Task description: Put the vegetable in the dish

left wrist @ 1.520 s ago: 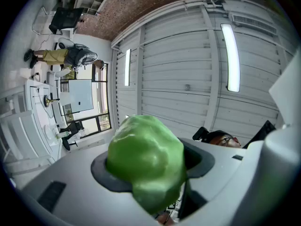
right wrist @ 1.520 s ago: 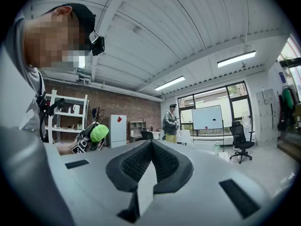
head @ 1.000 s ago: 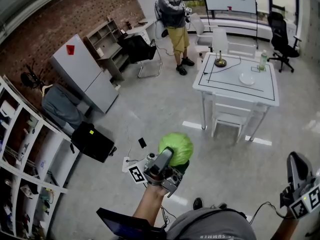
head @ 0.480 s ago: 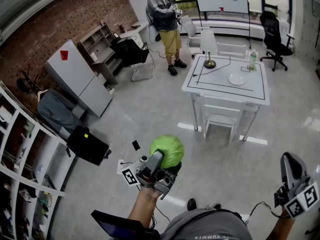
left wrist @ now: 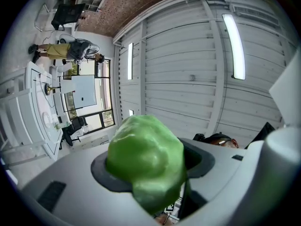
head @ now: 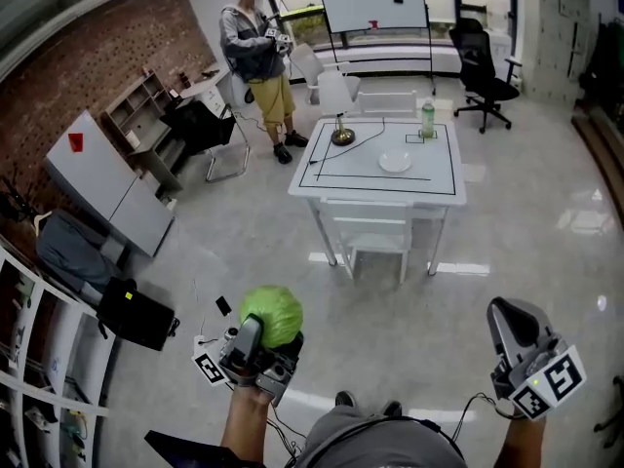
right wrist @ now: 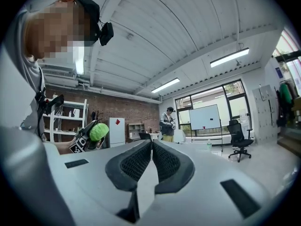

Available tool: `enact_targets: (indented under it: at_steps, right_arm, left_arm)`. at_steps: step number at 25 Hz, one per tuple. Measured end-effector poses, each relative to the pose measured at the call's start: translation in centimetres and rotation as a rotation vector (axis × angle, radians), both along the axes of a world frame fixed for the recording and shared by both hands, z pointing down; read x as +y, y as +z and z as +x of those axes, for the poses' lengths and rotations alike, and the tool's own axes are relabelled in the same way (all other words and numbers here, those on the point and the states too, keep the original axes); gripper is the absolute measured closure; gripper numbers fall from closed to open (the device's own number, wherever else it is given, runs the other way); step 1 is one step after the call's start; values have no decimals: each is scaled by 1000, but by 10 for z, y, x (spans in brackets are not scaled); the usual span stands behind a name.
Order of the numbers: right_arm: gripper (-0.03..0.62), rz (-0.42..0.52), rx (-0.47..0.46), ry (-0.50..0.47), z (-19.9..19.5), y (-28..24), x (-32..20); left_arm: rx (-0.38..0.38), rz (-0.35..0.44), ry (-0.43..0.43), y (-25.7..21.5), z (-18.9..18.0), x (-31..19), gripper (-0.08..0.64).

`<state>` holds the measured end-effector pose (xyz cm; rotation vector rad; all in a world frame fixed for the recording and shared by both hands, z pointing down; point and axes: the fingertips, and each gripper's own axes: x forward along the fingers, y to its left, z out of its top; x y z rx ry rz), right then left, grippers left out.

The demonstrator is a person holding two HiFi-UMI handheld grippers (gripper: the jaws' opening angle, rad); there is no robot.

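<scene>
Shelf unit (head: 39, 378): runs along the left edge of the head view; its compartments hold small items too small to tell.
Table (head: 444, 185): white, black line round its top, well apart from both grippers across the grey floor; a white chair (head: 375, 234) is pushed in on its near side.
Person (head: 255, 55): stands beyond the table's far left corner.
Right gripper (right wrist: 151, 147): low at the head view's right, jaws together with the ribbed pads meeting, pointing toward the table.
Left gripper (head: 257, 337): low at the head view's left, clamped on the vegetable, one jaw on each side of it.
Vegetable (left wrist: 146, 157): a green leafy head, in the air over the floor, far from the dish. It is near round in the head view; in the left gripper view it is somewhat longer along the jaws, narrower end toward the gripper's body, broad end out past the tips.
Dish (head: 395, 162): white, flat on the tabletop toward its right half; its inside shows plain white.
Bottle (head: 427, 120): green, upright near the table's far right corner, near the dish but apart from it.
</scene>
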<state>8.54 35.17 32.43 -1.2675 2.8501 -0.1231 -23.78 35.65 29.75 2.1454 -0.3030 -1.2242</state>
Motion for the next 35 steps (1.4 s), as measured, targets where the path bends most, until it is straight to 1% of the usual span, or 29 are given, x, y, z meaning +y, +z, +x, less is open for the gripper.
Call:
enact_targets:
  at_steps: [3, 9, 11, 20, 22, 25, 27, 30, 31, 33, 35]
  right_arm:
    - [584, -15, -6, 2, 5, 6, -9]
    - [584, -35, -9, 23, 2, 15, -43]
    - [584, -38, -7, 32, -3, 16, -54]
    - [584, -11, 33, 111, -31, 0, -109]
    - [584, 3, 14, 124, -39, -2, -124]
    - [584, 20, -45, 134, -57, -6, -143]
    - [584, 5, -45, 139, -64, -2, -152]
    - [584, -22, 22, 148, -62, 5, -167]
    - [584, -26, 30, 151, -61, 5, -172]
    - [584, -25, 1, 145, -60, -3, -184]
    - [584, -43, 11, 138, -50, 0, -199]
  left_arm:
    - [-7, -12, 7, 3, 7, -9, 281]
    - [-24, -18, 23, 5, 6, -46, 281]
    - [-26, -17, 34, 8, 2, -62, 281]
    - [12, 18, 113, 8, -25, -138, 281]
    - [20, 9, 134, 16, -29, -156, 281]
    - [9, 1, 159, 19, -40, -177, 281]
    - [4, -7, 168, 19, -44, -187, 281]
    - [23, -13, 169, 18, -47, -203, 281]
    - [24, -14, 167, 17, -47, -208, 281]
    - [17, -16, 161, 13, -45, -219, 281]
    - [17, -25, 147, 11, -37, -233, 281]
